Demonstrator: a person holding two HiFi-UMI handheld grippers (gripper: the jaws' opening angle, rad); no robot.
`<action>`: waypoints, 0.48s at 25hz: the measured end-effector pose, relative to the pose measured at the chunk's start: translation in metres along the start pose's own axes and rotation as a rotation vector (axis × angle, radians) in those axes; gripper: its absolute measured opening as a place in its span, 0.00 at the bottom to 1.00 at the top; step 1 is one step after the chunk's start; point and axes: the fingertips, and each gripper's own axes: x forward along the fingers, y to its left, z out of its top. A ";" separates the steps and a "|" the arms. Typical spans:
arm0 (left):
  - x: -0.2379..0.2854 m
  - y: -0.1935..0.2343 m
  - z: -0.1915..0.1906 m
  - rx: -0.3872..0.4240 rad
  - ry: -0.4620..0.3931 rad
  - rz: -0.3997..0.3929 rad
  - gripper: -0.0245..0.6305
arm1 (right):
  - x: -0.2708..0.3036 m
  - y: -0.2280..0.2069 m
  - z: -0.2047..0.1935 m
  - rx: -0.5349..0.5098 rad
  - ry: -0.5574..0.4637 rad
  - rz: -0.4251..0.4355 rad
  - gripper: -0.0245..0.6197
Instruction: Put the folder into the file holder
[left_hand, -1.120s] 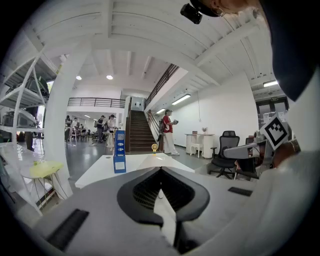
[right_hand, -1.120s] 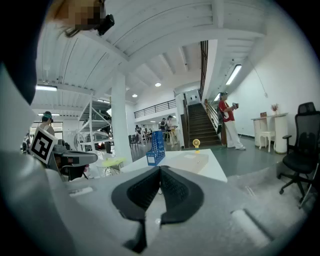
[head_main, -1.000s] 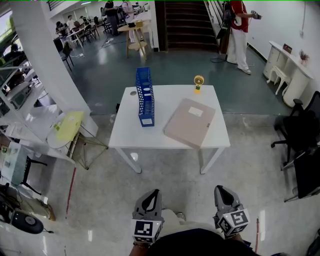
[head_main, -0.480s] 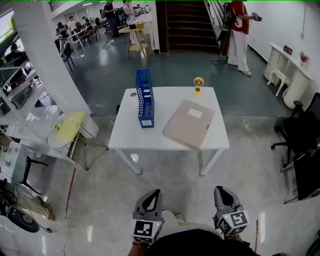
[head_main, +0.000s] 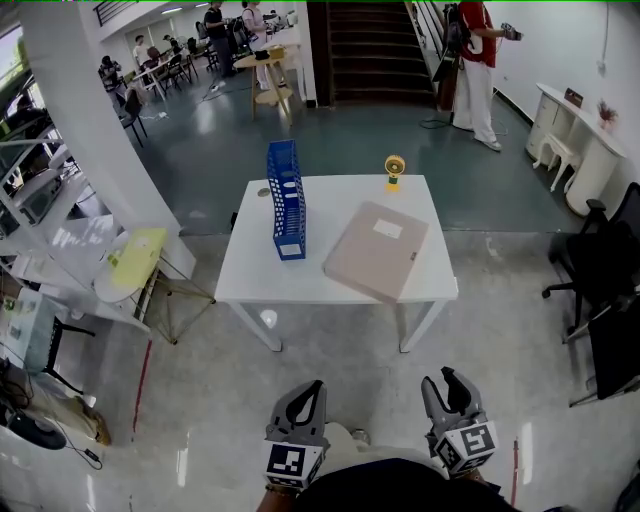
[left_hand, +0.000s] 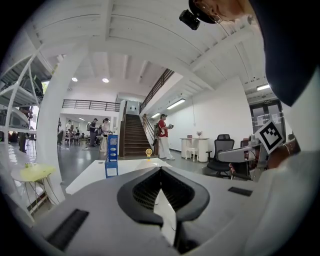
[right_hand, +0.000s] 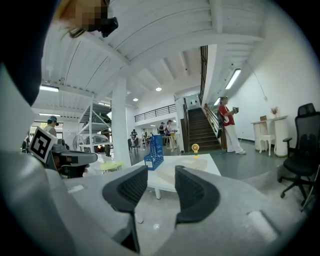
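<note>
Head view: the folder is seen lying flat on the right half of the table. The blue holder is stood upright on the table's left half, apart from it. The left gripper and right gripper are held low, well short of the table.

Left gripper view: the jaws are pressed together, nothing held.

Right gripper view: the jaws have just been opened to a narrow gap, nothing caught between.
</note>
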 end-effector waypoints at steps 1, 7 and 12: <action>0.001 0.001 -0.001 0.001 0.001 0.002 0.04 | 0.001 -0.003 -0.001 0.003 -0.001 -0.008 0.31; 0.011 0.005 -0.002 0.003 0.007 0.016 0.04 | 0.011 -0.016 -0.001 -0.001 0.007 -0.042 0.62; 0.018 0.008 -0.004 0.008 0.016 0.023 0.04 | 0.019 -0.022 -0.004 0.013 0.007 -0.035 0.65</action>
